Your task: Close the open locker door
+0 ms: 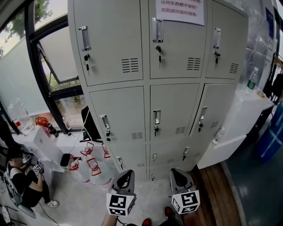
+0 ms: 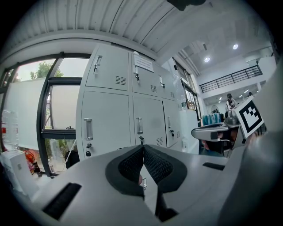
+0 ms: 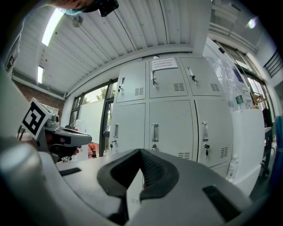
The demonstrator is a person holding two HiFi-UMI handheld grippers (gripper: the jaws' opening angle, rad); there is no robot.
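Observation:
A bank of pale grey lockers (image 1: 172,110) stands in front of me, three columns wide, each door with a chrome handle and a key. The middle-row right door (image 1: 212,114) looks slightly angled in the head view; I cannot tell whether it stands ajar. The other doors look flush. My left gripper (image 1: 125,178) and right gripper (image 1: 180,176) hang low, well short of the lockers, touching nothing. In the left gripper view the left gripper (image 2: 143,149) has its jaws together with nothing between them. In the right gripper view the right gripper (image 3: 140,153) is likewise shut and empty.
Water jugs with red handles (image 1: 90,167) sit on the floor by the lockers' lower left. A person (image 1: 22,178) sits at far left under the window (image 1: 57,57). A white cabinet (image 1: 241,128) with a bottle (image 1: 252,79) adjoins the lockers' right side. A paper notice (image 1: 180,11) hangs on top.

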